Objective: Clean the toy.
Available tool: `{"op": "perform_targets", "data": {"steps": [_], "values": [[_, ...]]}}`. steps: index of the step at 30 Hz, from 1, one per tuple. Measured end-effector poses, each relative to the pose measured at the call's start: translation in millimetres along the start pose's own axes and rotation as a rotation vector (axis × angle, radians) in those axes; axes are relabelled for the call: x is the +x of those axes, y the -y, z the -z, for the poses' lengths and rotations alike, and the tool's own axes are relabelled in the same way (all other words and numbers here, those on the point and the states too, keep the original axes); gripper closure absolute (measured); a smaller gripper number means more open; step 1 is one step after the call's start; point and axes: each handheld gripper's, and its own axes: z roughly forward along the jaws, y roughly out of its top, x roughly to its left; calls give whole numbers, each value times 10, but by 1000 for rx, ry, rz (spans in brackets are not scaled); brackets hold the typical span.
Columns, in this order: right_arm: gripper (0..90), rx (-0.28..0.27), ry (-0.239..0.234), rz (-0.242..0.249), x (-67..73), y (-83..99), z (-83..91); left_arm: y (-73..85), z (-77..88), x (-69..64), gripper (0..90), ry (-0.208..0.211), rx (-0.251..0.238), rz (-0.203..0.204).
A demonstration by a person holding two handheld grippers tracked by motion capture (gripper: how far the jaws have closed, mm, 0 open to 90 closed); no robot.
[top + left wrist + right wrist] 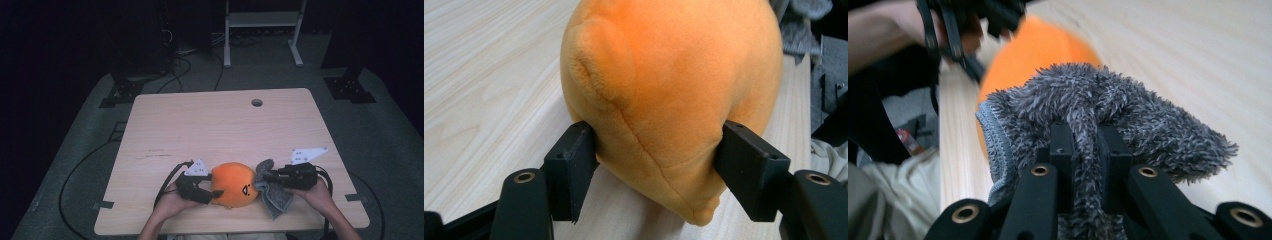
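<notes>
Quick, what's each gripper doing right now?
Left gripper: shut on the orange plush.
Right gripper: shut on the grey cloth.

orange plush (1040,47) blurred behind grey cloth (1108,107)

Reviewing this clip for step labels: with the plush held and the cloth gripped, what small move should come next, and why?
Probably sweep the grey cloth across the orange plush. The right gripper is shut on the cloth, which sits right beside the plush's face side, while the left gripper clamps the plush from the other side, steadying it on the table for wiping.
</notes>
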Motion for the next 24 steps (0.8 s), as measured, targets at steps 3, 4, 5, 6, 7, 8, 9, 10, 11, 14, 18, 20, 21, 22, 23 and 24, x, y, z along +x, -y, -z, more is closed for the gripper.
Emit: {"op": "perform_targets", "data": {"steps": [3,4,5,6,7,8,9,10,11,14,18,20,21,22,23,24], "values": [[794,34,-27,21,9,-167,-119,-20,26,-19,315,17,5,-15],[794,64,-27,36,18,-193,-170,-29,43,-18,284,31,10,-15],[794,74,-30,45,26,-203,-200,-46,65,-9,234,60,5,-4],[794,73,-39,45,31,-206,-205,-66,86,3,178,83,-16,20],[795,74,-40,51,42,-204,-198,-85,102,16,157,91,-40,35],[795,74,-40,62,56,-197,-191,-118,119,37,146,99,-80,60],[795,71,-46,74,75,-185,-185,-162,128,63,132,113,-121,92],[794,69,-53,84,93,-174,-181,-210,133,86,114,124,-144,119],[794,73,-56,96,115,-170,-178,-250,117,95,109,115,-147,130],[794,73,-57,117,147,-171,-157,-320,-59,88,117,143,-25,119],[793,76,-37,120,155,-160,-120,-350,-75,72,333,126,-72,88],[794,59,-47,118,129,-192,-60,-382,-46,87,389,125,-154,36],[794,57,-30,127,127,-225,-30,-399,-41,96,403,114,-174,26],[794,51,-14,135,121,-256,-7,-427,-38,108,412,102,-198,4],[794,41,4,143,110,-303,20,-457,-36,120,418,78,-218,-25],[794,34,19,153,90,-357,43,-483,-29,135,420,52,-240,-58]]}}
